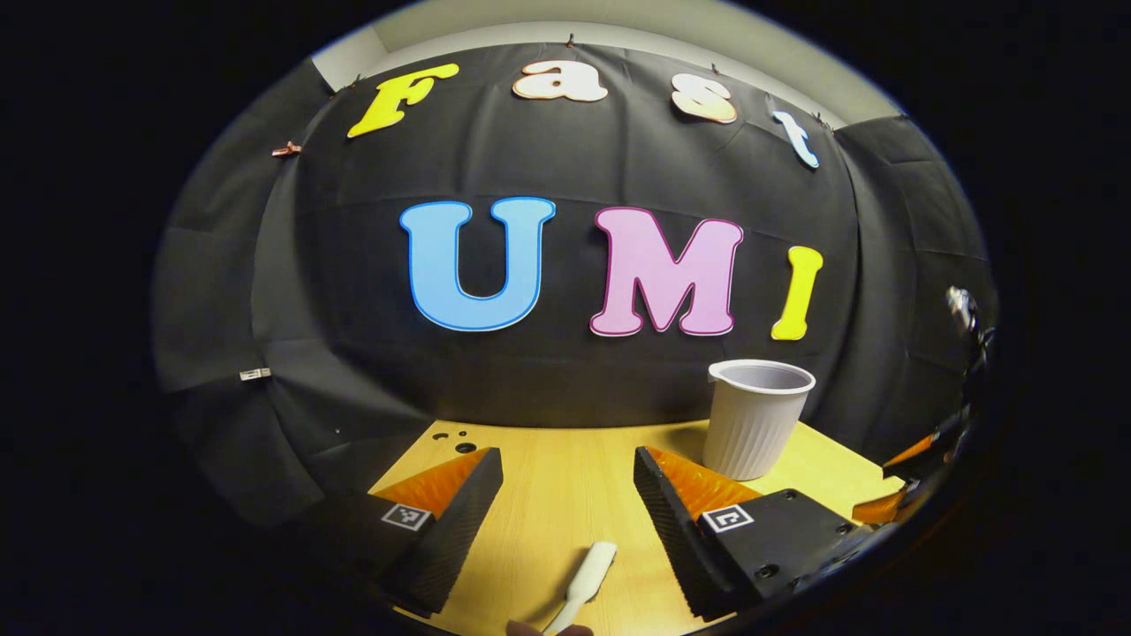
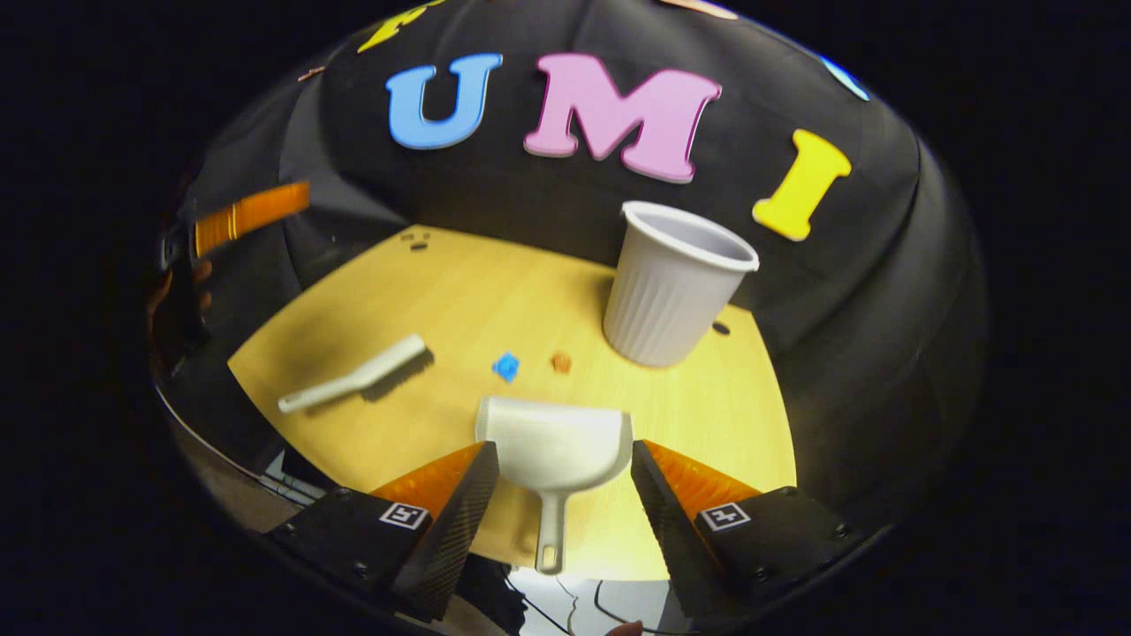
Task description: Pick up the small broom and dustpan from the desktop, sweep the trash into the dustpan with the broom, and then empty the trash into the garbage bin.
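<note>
White dustpan flat on the wooden counter, handle toward the camera, between the spread fingers of the right tongs — wide open, gripping nothing. White broom lying well to its left. Small blue scrap and brown scrap just beyond the pan's mouth, white ribbed bin upright behind. Left tongs also wide open and empty — broom handle tip on the counter between its fingers, untouched.

A recording booth: black cloth wall draped behind a small wooden desktop
</note>
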The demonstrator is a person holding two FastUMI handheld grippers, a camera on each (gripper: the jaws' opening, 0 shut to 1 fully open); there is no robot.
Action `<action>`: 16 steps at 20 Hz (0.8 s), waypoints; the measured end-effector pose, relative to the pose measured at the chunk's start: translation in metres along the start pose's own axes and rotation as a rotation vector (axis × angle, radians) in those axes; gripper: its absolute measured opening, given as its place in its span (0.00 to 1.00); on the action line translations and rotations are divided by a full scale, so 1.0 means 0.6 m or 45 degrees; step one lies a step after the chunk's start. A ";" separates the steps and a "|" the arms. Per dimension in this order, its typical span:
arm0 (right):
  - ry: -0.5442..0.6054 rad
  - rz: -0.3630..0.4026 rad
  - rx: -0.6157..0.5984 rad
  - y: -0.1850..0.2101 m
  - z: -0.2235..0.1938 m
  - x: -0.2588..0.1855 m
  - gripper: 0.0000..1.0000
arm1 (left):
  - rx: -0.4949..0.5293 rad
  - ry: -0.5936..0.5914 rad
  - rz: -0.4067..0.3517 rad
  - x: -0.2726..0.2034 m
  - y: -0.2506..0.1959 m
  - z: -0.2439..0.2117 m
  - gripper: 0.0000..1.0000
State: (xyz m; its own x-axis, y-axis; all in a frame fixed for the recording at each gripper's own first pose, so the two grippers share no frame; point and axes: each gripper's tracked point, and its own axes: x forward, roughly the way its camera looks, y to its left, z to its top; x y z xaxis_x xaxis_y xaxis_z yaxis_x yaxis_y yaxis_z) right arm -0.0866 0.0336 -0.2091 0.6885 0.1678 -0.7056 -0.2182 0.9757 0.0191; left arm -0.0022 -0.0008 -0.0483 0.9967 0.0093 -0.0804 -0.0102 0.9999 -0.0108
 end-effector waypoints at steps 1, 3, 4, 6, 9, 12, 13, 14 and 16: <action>0.062 0.013 0.009 0.005 -0.025 0.014 0.95 | 0.010 0.003 0.003 -0.002 0.002 -0.001 0.96; 0.172 0.045 0.028 0.014 -0.064 0.044 0.93 | 0.025 0.009 0.008 -0.004 0.005 -0.003 0.95; 0.222 0.048 0.031 0.019 -0.084 0.060 0.92 | 0.029 0.014 0.013 -0.003 0.006 -0.006 0.95; 0.332 0.064 0.037 0.022 -0.122 0.087 0.91 | 0.029 0.027 0.022 -0.008 0.008 -0.014 0.96; 0.441 0.104 0.092 0.032 -0.165 0.143 0.88 | 0.040 0.040 0.037 -0.012 0.009 -0.019 0.96; 0.522 0.087 0.122 0.029 -0.198 0.183 0.74 | 0.059 0.057 0.060 -0.015 0.013 -0.027 0.95; 0.540 0.090 0.130 0.031 -0.204 0.193 0.74 | 0.063 0.063 0.067 -0.014 0.014 -0.028 0.95; 0.547 0.087 0.139 0.031 -0.207 0.204 0.73 | 0.066 0.070 0.070 -0.018 0.011 -0.028 0.95; 0.567 0.084 0.164 0.030 -0.210 0.217 0.73 | 0.069 0.084 0.082 -0.018 0.014 -0.032 0.96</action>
State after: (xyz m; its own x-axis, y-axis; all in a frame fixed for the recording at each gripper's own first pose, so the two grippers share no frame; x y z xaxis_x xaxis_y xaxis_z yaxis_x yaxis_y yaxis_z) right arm -0.0881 0.0551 -0.3899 0.3059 0.1805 -0.9348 -0.1442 0.9793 0.1419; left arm -0.0143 0.0070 -0.0666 0.9866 0.0746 -0.1449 -0.0679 0.9964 0.0503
